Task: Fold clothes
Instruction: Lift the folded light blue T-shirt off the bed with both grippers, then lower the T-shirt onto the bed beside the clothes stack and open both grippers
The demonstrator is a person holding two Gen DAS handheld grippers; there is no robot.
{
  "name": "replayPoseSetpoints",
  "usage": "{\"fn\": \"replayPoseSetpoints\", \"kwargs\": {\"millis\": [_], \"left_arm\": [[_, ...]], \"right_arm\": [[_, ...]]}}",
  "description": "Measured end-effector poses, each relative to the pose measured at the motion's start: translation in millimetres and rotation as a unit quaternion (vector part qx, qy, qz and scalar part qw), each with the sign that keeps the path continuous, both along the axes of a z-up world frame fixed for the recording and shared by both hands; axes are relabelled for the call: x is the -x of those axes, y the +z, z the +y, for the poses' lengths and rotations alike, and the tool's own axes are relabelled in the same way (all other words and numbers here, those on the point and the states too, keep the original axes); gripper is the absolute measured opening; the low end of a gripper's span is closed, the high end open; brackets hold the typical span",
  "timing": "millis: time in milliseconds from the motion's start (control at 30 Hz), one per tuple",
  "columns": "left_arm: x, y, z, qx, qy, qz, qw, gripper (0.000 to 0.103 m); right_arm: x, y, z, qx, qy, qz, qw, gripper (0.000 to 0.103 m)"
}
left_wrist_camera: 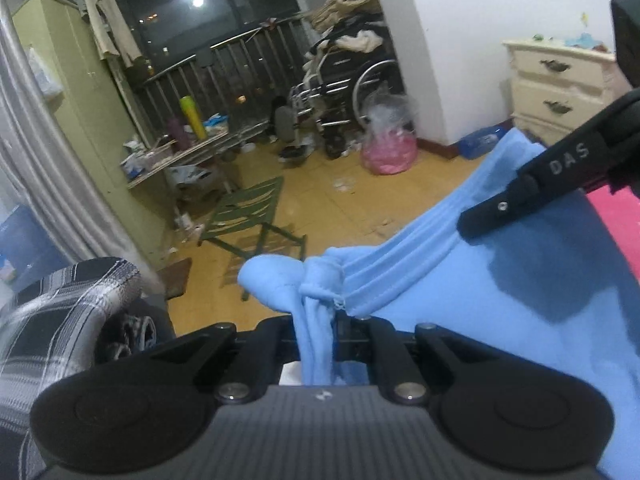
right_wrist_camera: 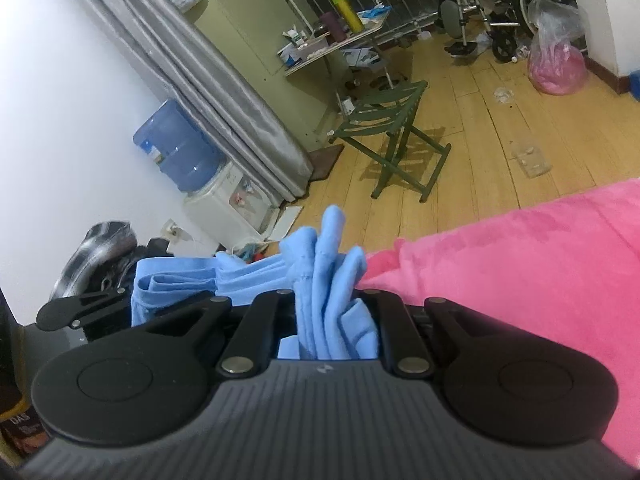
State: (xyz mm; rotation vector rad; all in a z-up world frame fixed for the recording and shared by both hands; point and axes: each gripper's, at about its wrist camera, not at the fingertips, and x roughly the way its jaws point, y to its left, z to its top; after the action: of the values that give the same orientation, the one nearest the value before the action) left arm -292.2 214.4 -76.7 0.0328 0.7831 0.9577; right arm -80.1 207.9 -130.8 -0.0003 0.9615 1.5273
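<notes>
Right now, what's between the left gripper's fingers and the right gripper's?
Only the light blue garment: bunched in the left gripper, it runs in a pleated band to the right gripper. Left wrist view shows it; beneath is floor.

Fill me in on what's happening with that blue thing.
A person with a gripper in each hand is folding a light blue garment. The left gripper is shut on a bunched edge of it, and the right gripper is shut on another bunched part. The cloth hangs stretched between them, over a pink blanket. No finished fold shows yet.
</notes>
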Motion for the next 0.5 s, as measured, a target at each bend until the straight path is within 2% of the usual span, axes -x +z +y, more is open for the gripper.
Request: {"fn": "replayPoseSetpoints", "kwargs": {"millis": [67,133,233,367,433,500], "left_arm": [[-2.5,-7.0,5.5,0.002,0.006,0.011,0.9999,0.007],[-8.9,-19.1,16.0,0.008,0.015,0.024,0.9996,0.018],[-7.6,-26.3,23.2,-0.009,0.047,0.025,0.9985,0.034],[-1.9,-16.7,25.8,-0.057,0.087,0.000,0.9946,0.038],[-0.6,-9.8,28.6,-0.071,0.105,-0.018,0.9918,0.040],[0.9,-3.6,27.4,-0.073,0.109,-0.035,0.9908,0.040]], "right_arm": [[-1.0,-5.7,3.9,-0.001,-0.003,0.004,1.000,0.009],[-2.2,-14.0,8.1,0.002,-0.009,0.000,1.000,0.009],[-5.8,-30.6,12.9,0.008,-0.024,-0.005,1.000,0.012],[-18.8,-43.8,11.3,-0.004,-0.049,0.027,0.998,0.022],[-30.5,-44.5,7.0,-0.019,-0.079,0.048,0.996,0.031],[-43.2,-43.6,1.9,-0.034,-0.113,0.067,0.991,0.034]]}}
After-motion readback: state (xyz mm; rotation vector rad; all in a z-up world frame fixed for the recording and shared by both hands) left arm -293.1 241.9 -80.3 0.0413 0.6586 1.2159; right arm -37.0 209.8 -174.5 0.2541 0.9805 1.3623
